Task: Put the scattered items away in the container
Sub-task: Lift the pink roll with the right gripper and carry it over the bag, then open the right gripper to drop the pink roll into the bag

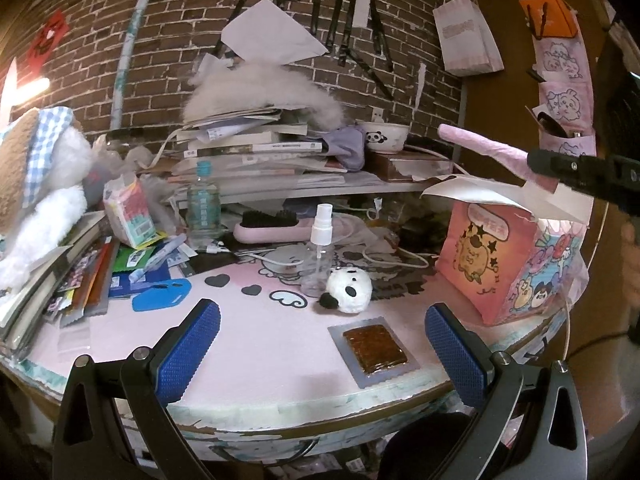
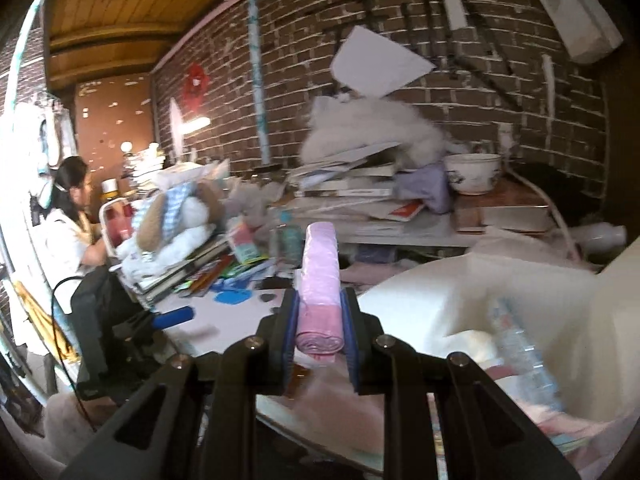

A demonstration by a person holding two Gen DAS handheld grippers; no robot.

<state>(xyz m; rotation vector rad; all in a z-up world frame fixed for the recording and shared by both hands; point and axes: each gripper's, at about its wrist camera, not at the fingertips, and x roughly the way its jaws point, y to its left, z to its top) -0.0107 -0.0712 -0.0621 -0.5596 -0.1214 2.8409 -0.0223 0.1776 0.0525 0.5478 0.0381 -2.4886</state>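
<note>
My right gripper (image 2: 320,312) is shut on a pink roll of plastic bags (image 2: 320,276), held above the open pink cartoon bag (image 1: 508,264); the roll also shows in the left wrist view (image 1: 484,146). The bag's white inside (image 2: 500,304) lies just right of the roll and holds a plastic bottle (image 2: 524,352). My left gripper (image 1: 320,344) is open and empty over the pink desk mat (image 1: 256,344). On the mat lie a brown snack packet (image 1: 374,350), a panda plush (image 1: 348,286) and a clear spray bottle (image 1: 320,252).
A pink brush (image 1: 272,226), a water bottle (image 1: 203,204), a tissue pack (image 1: 130,212) and a blue card (image 1: 162,294) sit further back and left. Books and papers pile on a shelf (image 1: 256,152) with a bowl (image 1: 386,136). A plush toy (image 1: 36,184) sits on books at left.
</note>
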